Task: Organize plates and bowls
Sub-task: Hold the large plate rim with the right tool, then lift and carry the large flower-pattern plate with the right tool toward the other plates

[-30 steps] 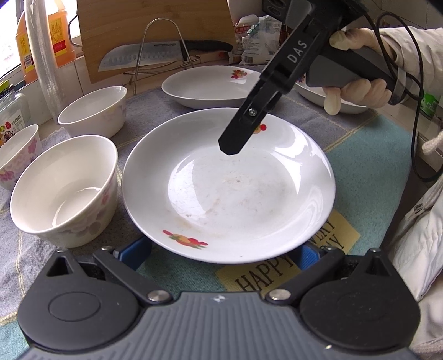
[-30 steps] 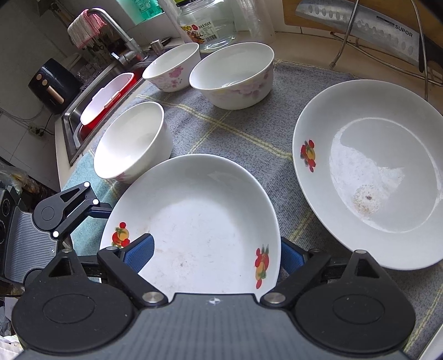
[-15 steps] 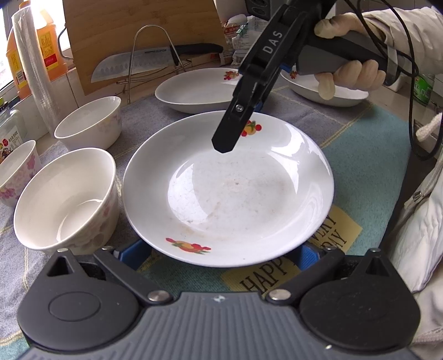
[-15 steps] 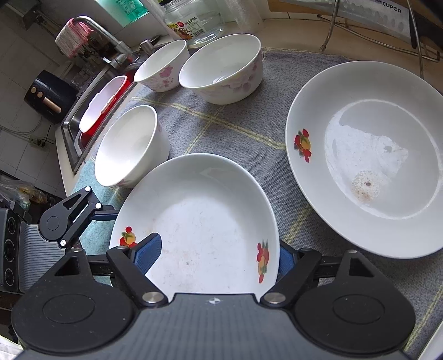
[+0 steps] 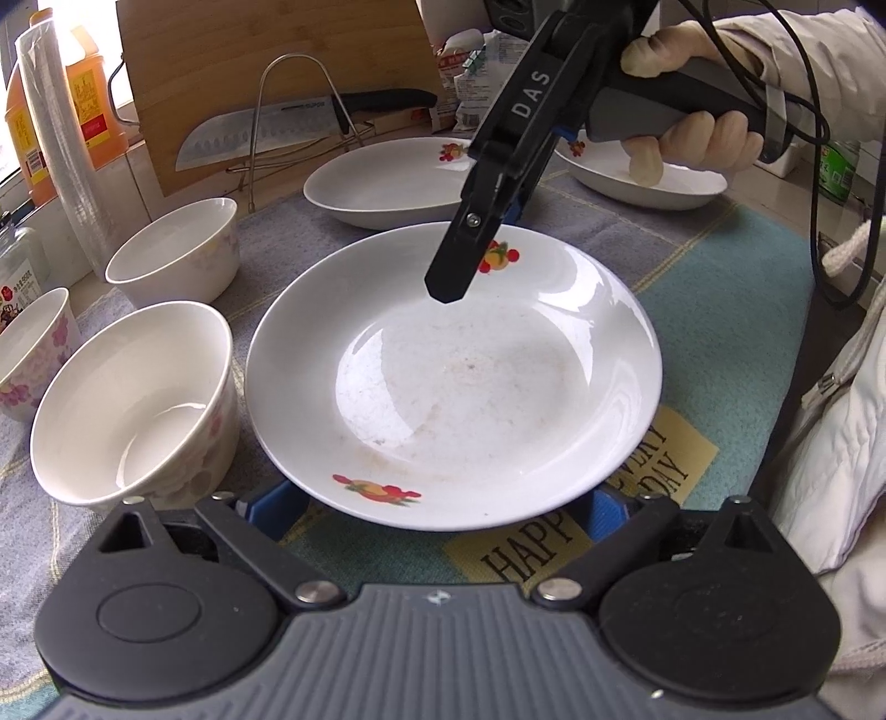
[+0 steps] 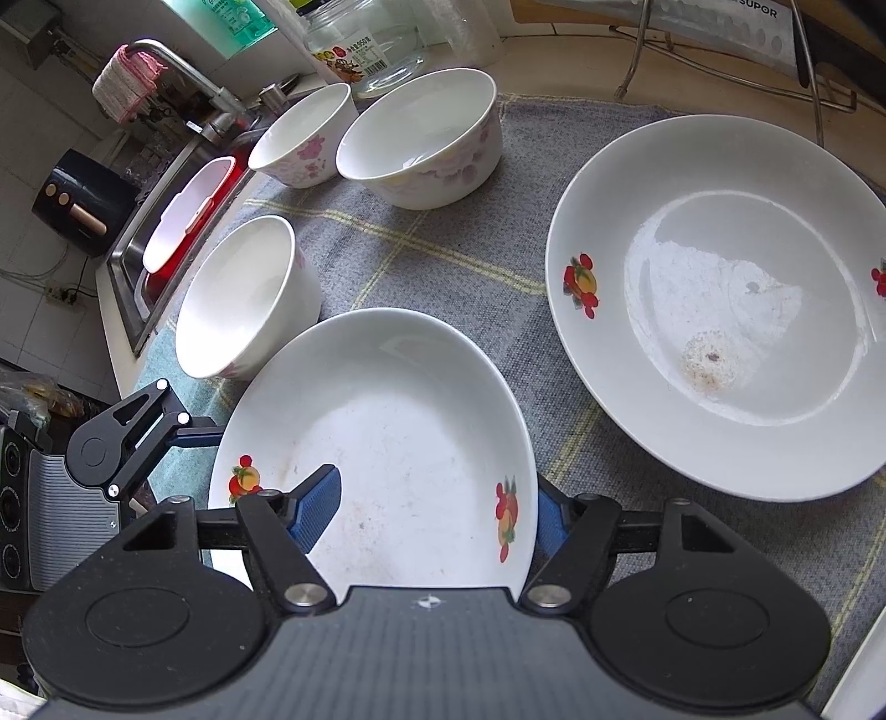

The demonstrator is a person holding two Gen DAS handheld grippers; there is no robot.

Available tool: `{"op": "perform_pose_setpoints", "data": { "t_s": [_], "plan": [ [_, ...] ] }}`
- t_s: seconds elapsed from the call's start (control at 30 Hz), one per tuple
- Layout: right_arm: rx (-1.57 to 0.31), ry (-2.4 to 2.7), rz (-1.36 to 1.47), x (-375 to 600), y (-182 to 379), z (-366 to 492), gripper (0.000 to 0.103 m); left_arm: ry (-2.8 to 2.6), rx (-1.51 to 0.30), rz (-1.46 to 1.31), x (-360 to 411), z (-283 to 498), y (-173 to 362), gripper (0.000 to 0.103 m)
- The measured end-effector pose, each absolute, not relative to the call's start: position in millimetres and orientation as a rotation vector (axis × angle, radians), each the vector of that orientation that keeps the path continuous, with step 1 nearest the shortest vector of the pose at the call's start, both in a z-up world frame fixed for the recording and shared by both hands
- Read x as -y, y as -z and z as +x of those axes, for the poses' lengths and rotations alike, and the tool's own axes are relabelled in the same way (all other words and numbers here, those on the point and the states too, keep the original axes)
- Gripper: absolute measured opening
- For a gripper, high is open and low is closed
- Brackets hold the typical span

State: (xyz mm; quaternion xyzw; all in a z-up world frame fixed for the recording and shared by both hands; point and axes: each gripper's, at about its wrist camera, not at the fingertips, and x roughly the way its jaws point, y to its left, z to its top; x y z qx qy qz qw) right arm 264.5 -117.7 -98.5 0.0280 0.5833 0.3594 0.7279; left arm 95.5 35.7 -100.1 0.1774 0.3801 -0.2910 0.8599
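A white plate with fruit prints (image 5: 454, 382) lies on the cloth between both grippers; it also shows in the right wrist view (image 6: 382, 443). My left gripper (image 5: 437, 498) is open, its blue pads either side of the plate's near rim. My right gripper (image 6: 437, 509) straddles the plate's far rim, one pad (image 6: 315, 507) over the inside, one outside, jaws narrowed but not closed on it. A second plate (image 6: 720, 299) lies beyond, a third (image 5: 653, 183) at the back right. Three flowered bowls (image 5: 133, 404) (image 5: 177, 249) (image 5: 27, 354) stand to the left.
A knife rests on a wire rack (image 5: 299, 111) before a wooden board (image 5: 266, 55) at the back. An oil bottle (image 5: 83, 94) and a jar (image 6: 365, 39) stand behind the bowls. A sink (image 6: 183, 216) lies past the counter edge.
My right gripper has come down over the plate's far rim and its jaws have narrowed, one pad now inside the plate. My left gripper has hardly moved.
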Motion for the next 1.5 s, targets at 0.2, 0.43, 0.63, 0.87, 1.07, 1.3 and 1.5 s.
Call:
{"op": "perform_pose_setpoints", "data": {
  "t_s": [0.2, 0.43, 0.63, 0.87, 1.07, 1.3, 1.5],
  "plan": [
    [-1.282, -0.789, 0.059, 118, 98, 262, 0.076, 0.619, -0.791, 0.381, -34, 95, 98, 0.097],
    [-1.275, -0.777, 0.053, 121, 93, 257, 0.076, 0.636, -0.785, 0.387, -34, 94, 93, 0.097],
    [-1.261, -0.758, 0.070, 127, 88, 254, 0.076, 0.656, -0.773, 0.394, -32, 94, 86, 0.097],
    [-1.233, -0.715, 0.092, 138, 81, 244, 0.076, 0.697, -0.752, 0.419, -28, 96, 77, 0.097],
    [-1.208, -0.668, 0.124, 150, 76, 236, 0.076, 0.744, -0.735, 0.443, -22, 102, 71, 0.097],
    [-1.191, -0.629, 0.145, 169, 72, 228, 0.076, 0.792, -0.727, 0.464, -9, 108, 67, 0.097],
    [-1.169, -0.609, 0.157, 187, 65, 226, 0.076, 0.813, -0.717, 0.471, 6, 117, 63, 0.097]
  ]
}}
